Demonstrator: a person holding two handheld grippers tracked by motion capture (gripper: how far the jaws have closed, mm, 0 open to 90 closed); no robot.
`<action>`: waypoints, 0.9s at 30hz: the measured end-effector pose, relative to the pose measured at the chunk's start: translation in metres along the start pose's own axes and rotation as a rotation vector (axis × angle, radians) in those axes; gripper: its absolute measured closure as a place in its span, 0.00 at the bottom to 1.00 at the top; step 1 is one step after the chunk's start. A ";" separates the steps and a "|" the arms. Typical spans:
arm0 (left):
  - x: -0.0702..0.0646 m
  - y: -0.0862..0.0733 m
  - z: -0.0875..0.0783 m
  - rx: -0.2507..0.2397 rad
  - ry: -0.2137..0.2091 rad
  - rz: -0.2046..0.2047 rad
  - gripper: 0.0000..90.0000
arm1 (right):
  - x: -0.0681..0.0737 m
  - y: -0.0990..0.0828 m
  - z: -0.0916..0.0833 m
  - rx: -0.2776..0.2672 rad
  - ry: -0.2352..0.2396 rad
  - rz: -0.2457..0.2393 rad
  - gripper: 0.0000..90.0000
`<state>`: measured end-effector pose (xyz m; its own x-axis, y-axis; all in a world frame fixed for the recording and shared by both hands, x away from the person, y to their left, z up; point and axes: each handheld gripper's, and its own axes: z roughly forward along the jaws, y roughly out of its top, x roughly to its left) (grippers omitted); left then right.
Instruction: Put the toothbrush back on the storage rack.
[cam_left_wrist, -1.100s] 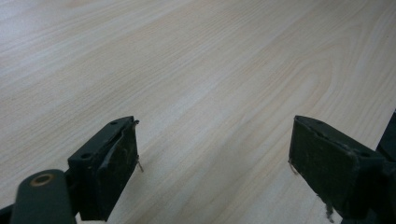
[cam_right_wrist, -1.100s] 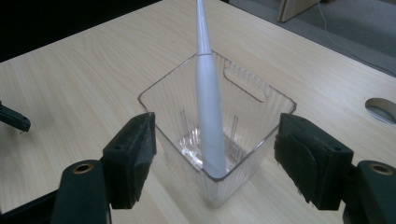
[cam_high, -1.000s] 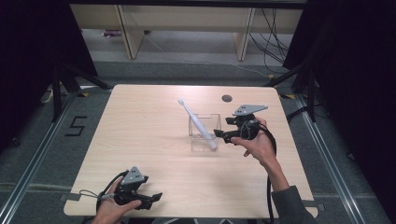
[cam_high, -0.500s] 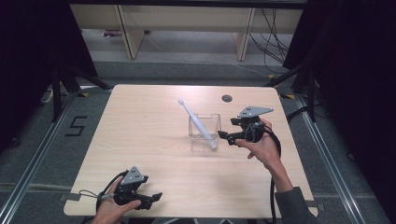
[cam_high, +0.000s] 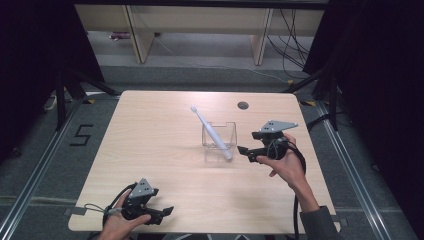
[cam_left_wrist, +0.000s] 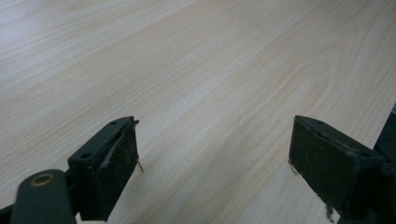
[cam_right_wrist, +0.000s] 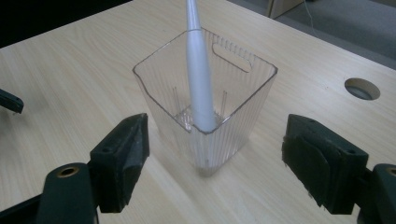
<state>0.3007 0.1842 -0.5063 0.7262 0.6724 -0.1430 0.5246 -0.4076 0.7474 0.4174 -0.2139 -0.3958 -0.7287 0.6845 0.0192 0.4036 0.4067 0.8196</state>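
A clear ribbed plastic square container (cam_high: 219, 141) stands upright near the middle of the light wooden desk (cam_high: 160, 130). A white toothbrush (cam_high: 210, 131) leans inside it. The right gripper (cam_high: 250, 151) sits just beside the container, fingers apart. The left gripper (cam_high: 162, 213), near the desk's front edge, has fingers apart. Floor marking "5" (cam_high: 82, 135) is legible.

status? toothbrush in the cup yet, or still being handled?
Looks done: the toothbrush stands tilted inside the clear cup, leaning on its rim. In hand: nothing. The right tongs are open just short of the cup, holding nothing; the left tongs are open over bare table. Left: probably just pulling the right hand away.
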 end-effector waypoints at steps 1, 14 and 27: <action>0.000 0.000 0.000 0.003 0.000 0.003 0.17 | 0.000 0.000 0.000 0.000 0.000 0.000 0.26; -0.001 0.000 0.000 -0.019 -0.002 -0.022 0.17 | 0.001 -0.009 -0.001 0.000 -0.006 0.000 0.25; 0.001 0.000 -0.002 0.004 -0.002 0.001 0.17 | 0.004 -0.015 -0.006 0.001 -0.003 0.009 0.24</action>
<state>0.3007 0.1862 -0.5058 0.7276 0.6708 -0.1435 0.5256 -0.4107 0.7451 0.4052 -0.2213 -0.4049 -0.7232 0.6902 0.0245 0.4104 0.4010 0.8190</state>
